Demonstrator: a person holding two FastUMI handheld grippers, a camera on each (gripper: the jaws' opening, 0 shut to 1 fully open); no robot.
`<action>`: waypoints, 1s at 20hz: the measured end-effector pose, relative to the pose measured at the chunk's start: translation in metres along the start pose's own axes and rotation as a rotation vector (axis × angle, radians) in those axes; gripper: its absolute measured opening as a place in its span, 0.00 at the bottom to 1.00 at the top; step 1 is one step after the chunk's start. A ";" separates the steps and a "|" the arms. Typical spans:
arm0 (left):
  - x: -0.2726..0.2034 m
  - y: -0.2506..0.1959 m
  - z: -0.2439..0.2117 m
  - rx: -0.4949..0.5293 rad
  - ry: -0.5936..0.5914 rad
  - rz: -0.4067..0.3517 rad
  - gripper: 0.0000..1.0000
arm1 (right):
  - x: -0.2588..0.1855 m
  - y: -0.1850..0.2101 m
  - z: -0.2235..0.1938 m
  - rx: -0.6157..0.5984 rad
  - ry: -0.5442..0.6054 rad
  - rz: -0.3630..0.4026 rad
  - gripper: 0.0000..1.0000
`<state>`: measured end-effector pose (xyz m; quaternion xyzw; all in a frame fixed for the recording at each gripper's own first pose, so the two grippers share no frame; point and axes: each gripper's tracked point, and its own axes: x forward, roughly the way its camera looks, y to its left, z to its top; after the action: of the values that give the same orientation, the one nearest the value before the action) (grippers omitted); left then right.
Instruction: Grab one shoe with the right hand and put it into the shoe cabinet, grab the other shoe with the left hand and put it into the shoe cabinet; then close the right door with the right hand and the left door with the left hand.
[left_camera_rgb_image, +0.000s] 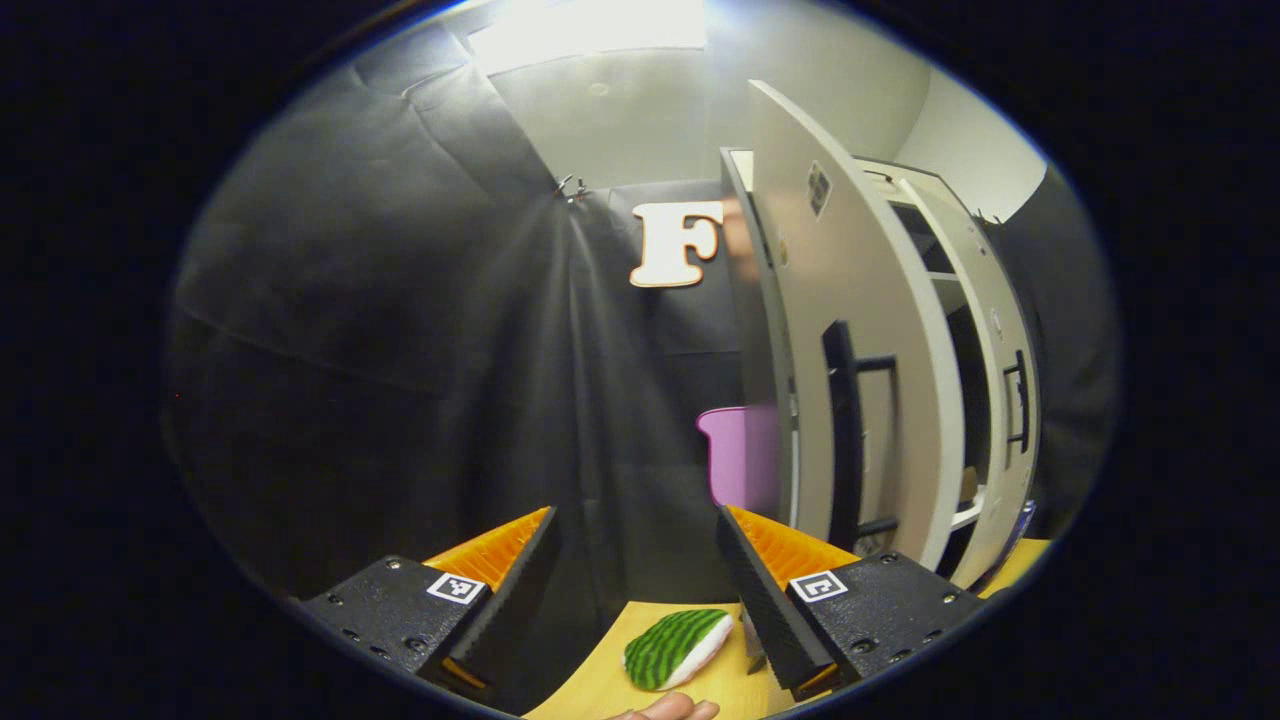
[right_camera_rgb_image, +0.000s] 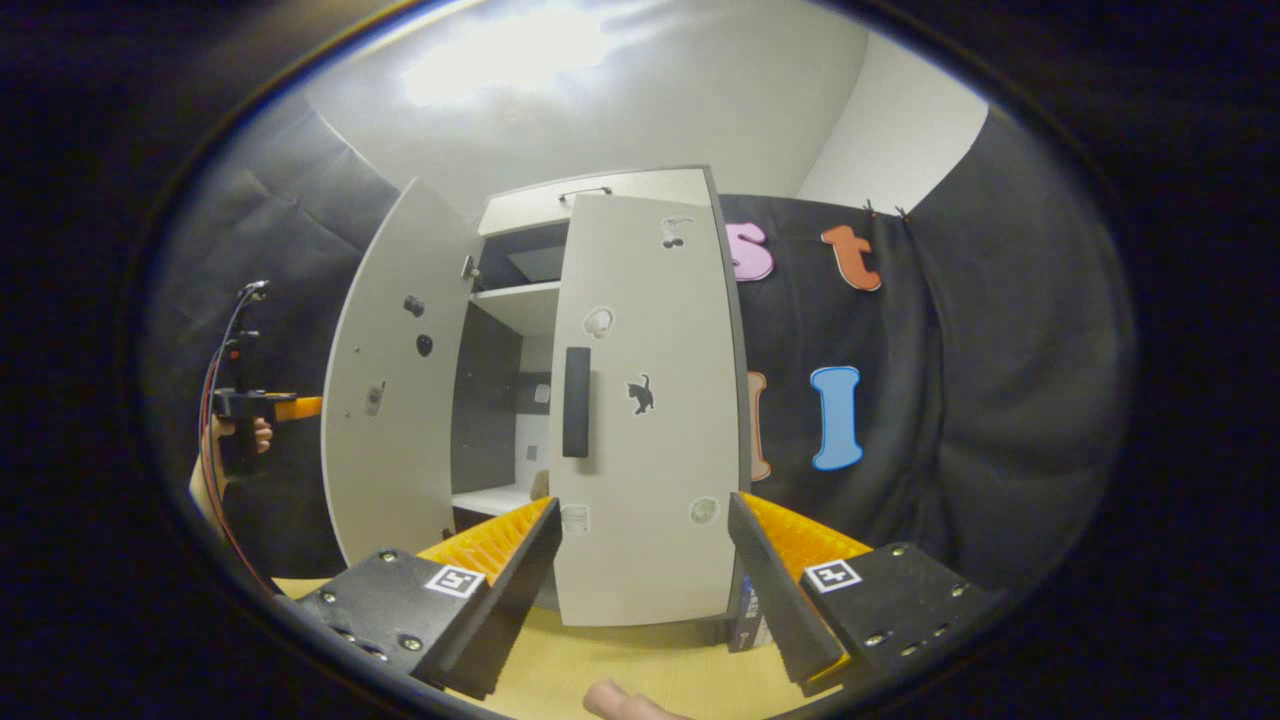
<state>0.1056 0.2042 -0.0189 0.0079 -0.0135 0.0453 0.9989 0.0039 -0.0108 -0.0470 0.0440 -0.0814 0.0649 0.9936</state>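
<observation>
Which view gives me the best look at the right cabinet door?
The right gripper view: the right door faces the camera nearly flat, with its dark handle and whole front visible, partly open. The left gripper view shows the same door edge-on and far off, behind the left door.

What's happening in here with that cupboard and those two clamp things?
A person holds a two-finger gripper in each hand in front of a white shoe cabinet. Both grippers are open and hold nothing. The right gripper faces the right door, which looks partly swung shut; the left door stands wide open. The left gripper is off to that door's side, above a green striped item on the wooden table.
</observation>
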 end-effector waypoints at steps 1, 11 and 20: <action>0.002 -0.009 0.005 -0.004 0.005 -0.008 0.92 | -0.004 0.001 0.004 -0.003 -0.008 0.003 1.00; 0.004 -0.027 -0.003 -0.210 0.184 -0.057 0.89 | -0.039 -0.002 0.003 -0.037 0.006 -0.014 1.00; 0.001 -0.096 -0.002 -0.232 0.207 -0.209 0.90 | -0.057 0.011 0.001 -0.045 0.015 -0.010 0.97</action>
<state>0.1157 0.1089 -0.0220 -0.1109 0.0850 -0.0598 0.9884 -0.0535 -0.0068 -0.0548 0.0218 -0.0749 0.0583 0.9952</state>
